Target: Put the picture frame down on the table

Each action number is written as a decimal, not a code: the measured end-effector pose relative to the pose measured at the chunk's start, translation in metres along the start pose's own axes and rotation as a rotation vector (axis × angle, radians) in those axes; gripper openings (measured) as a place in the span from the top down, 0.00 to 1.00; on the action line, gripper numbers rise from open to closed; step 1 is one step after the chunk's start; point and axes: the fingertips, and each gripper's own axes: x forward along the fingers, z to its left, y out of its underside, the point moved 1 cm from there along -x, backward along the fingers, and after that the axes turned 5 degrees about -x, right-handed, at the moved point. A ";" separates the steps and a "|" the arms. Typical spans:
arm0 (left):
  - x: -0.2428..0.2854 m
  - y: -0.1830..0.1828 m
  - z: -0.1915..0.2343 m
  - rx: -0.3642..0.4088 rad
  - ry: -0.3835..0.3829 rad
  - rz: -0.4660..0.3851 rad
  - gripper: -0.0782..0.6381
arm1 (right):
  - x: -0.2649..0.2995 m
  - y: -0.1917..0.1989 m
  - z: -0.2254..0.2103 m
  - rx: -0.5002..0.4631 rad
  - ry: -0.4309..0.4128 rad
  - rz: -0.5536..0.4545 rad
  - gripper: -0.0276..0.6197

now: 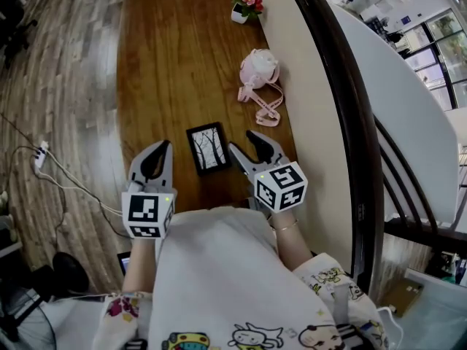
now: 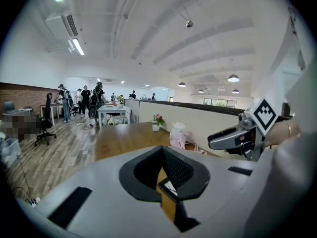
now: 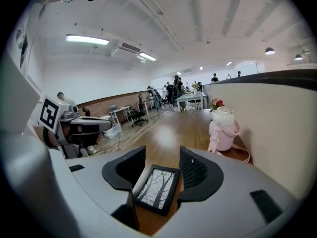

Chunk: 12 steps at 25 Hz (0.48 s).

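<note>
One small black-framed picture of bare trees (image 1: pixel 209 148) lies flat on the brown wooden surface (image 1: pixel 168 64), between the two grippers. Its long axis points away from the person. The right gripper (image 1: pixel 242 141) is nearer, just beside it, fingers spread and empty. The left gripper (image 1: pixel 165 146) has its fingers pressed together on nothing. Farther off stand one pink bottle (image 1: pixel 259 70) and one potted flower (image 1: pixel 246 7).

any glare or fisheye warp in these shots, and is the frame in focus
Head view: strong fisheye, so the table edges and the railing bow, but the frame is sharp.
Right gripper view: a bright glare patch on the wood beyond the frame, with black corners around the image.
Left gripper view: the same round warp, and the ceiling lights are blown out.
</note>
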 end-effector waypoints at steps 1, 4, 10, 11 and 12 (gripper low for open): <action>-0.003 -0.002 -0.003 0.003 0.000 -0.008 0.89 | -0.006 -0.004 0.000 -0.004 0.001 -0.015 0.64; -0.010 -0.008 -0.011 0.010 0.000 -0.028 0.89 | -0.021 -0.015 0.002 -0.019 0.001 -0.059 0.64; -0.020 -0.017 -0.027 0.021 0.012 -0.059 0.89 | -0.047 -0.031 0.007 -0.053 -0.008 -0.117 0.66; -0.022 -0.018 -0.030 0.022 0.016 -0.063 0.89 | -0.051 -0.033 0.008 -0.056 -0.010 -0.124 0.67; -0.023 -0.020 -0.033 0.024 0.020 -0.066 0.89 | -0.054 -0.034 0.008 -0.060 -0.011 -0.131 0.68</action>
